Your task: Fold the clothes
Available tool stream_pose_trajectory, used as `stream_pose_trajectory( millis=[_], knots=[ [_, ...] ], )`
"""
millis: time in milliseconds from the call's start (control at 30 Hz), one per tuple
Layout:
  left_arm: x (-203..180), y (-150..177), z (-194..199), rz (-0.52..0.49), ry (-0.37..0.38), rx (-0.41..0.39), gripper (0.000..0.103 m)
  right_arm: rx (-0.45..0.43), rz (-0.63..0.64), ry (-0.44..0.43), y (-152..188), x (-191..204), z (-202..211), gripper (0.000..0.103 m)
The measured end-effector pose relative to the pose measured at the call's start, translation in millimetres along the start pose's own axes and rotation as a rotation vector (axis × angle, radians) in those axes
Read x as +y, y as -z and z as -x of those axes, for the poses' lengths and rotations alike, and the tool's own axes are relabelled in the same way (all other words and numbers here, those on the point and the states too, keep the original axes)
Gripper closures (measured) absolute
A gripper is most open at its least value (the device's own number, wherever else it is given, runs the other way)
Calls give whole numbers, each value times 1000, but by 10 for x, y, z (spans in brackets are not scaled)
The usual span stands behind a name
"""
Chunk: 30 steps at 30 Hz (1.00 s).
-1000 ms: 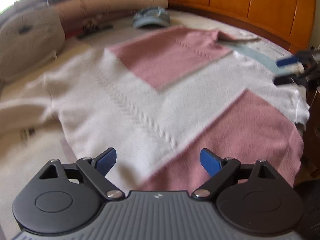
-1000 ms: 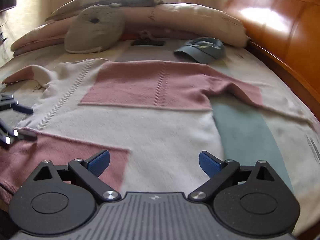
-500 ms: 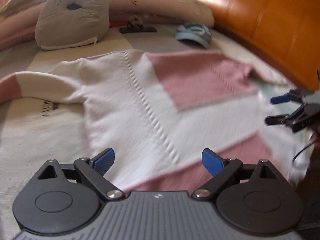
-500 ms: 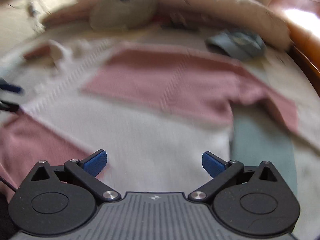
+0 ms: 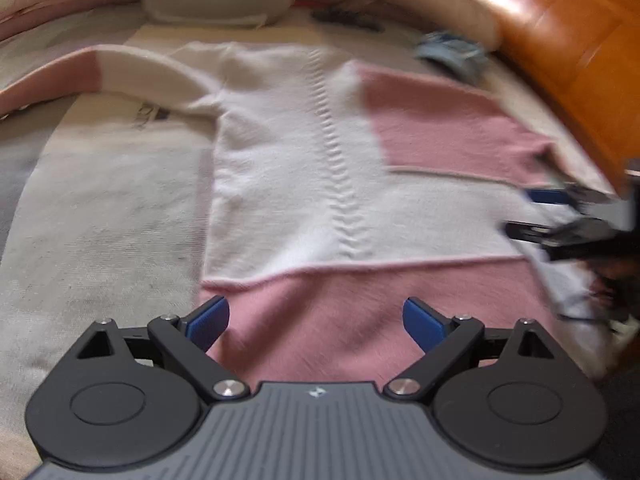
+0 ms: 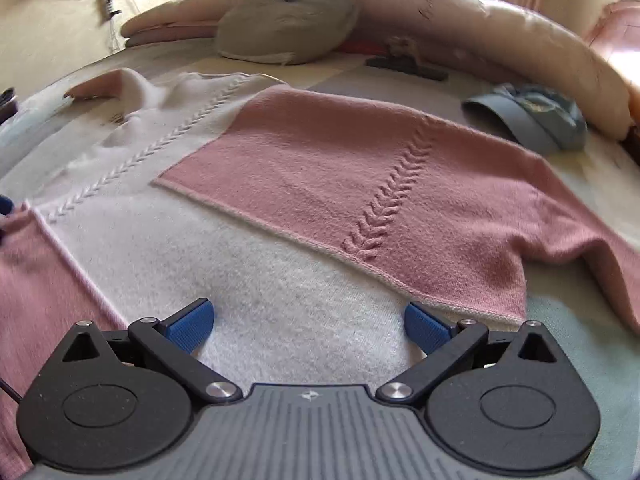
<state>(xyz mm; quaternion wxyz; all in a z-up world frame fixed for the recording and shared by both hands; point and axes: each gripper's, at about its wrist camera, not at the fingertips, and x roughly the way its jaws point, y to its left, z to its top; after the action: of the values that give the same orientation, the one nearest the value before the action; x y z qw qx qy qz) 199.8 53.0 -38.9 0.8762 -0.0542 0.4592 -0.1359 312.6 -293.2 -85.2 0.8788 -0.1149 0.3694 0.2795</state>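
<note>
Black tool (image 6: pixel 308 326), blue ribbed fingertips (image 6: pixel 190 326)

the pink-and-white knitted sweater (image 6: pixel 320 184) looks soft, fuzzy, matt wool with raised cable ribs; at 2 o'clock, the orange wooden headboard (image 5: pixel 580 60) shines glossy.

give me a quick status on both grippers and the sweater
Left gripper open, empty, over the pink hem. Right gripper open, empty, over the white panel. Sweater flat on the bed, unfolded, sleeves out. Blue cap beside it, clear of the fabric.
</note>
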Motion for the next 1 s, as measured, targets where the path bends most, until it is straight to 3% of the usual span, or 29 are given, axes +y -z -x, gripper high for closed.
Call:
stream_pose_trajectory(
  millis=[133,267,367,433,567,700,800,1000],
  knots=[
    [-92,152,-73,-53,-3,113,9,2,-8,-5,-23,-18,-35,0],
    [-156,427,107,-116,-30,116,8,-9,-7,0,-19,-9,-5,0],
    [-151,340,154,-116,-42,150,8,-16,-7,4,-13,-3,1,0],
    [-133,179,143,-116,-89,98,8,-15,-8,5,-22,-2,-9,0],
    [-217,-129,-63,-145,-103,-33,8,-13,-7,9,-40,9,-27,0],
    [-401,-153,-360,-231,-79,-28,8,-13,-7,11,-23,10,-7,0],
    [-376,-39,-405,-186,-72,19,8,-1,-3,7,-26,2,9,0],
    [-264,-93,-188,-62,-104,23,8,18,6,6,-41,4,6,0]
  ],
)
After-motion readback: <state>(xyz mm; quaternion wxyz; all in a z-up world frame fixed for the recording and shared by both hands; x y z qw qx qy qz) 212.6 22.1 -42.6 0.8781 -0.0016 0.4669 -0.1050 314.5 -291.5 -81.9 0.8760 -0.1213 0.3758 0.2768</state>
